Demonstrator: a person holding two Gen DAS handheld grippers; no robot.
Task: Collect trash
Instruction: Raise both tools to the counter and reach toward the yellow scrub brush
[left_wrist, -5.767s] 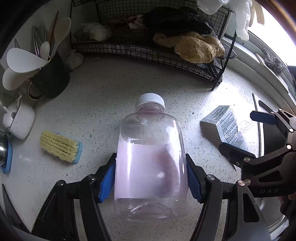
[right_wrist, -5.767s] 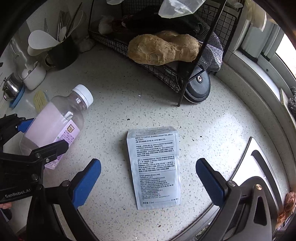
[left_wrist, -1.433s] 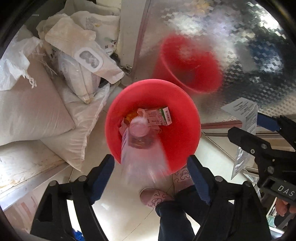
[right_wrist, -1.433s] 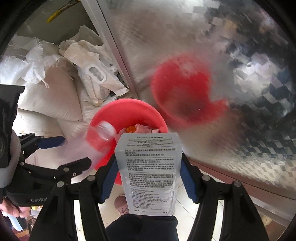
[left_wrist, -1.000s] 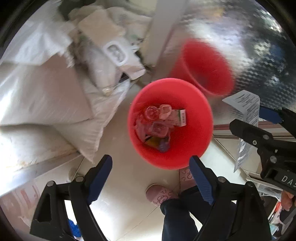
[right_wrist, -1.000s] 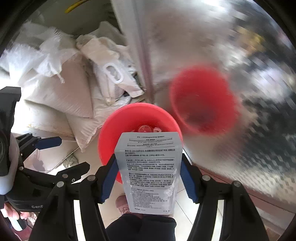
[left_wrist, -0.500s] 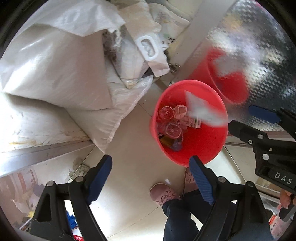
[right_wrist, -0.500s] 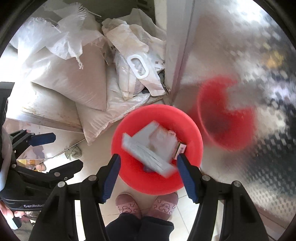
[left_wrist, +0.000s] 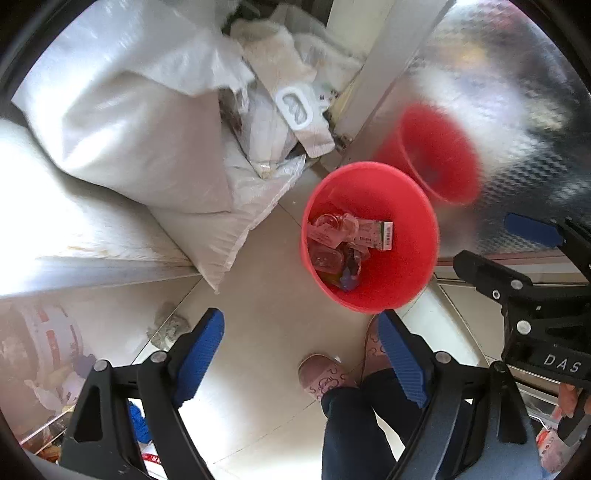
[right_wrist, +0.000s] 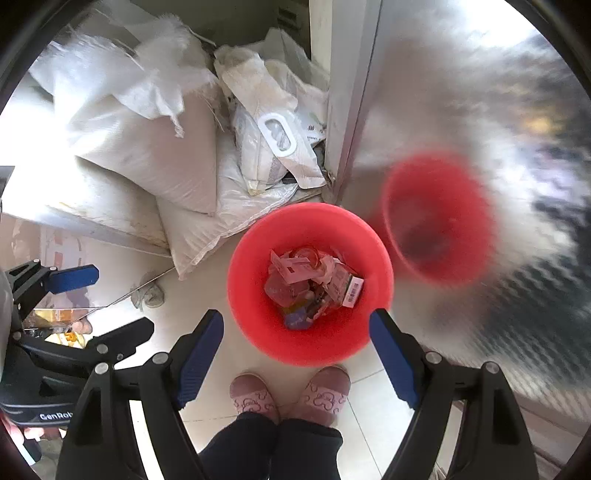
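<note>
Both empty grippers hang over the red bin (right_wrist: 258, 332) of trash (right_wrist: 314, 284).

glossy plastic bucket (right_wrist: 255, 332), seemingly woven sacks (right_wrist: 147, 147)

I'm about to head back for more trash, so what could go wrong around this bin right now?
The red bin stands right at the person's slippers, so a step forward could knock it over. The sacks beside it crowd the floor and could trip a turn. Both the left gripper and right gripper are empty.

Trash (right_wrist: 314, 284) in bucket (right_wrist: 255, 332), beside sacks (right_wrist: 147, 147)
</note>
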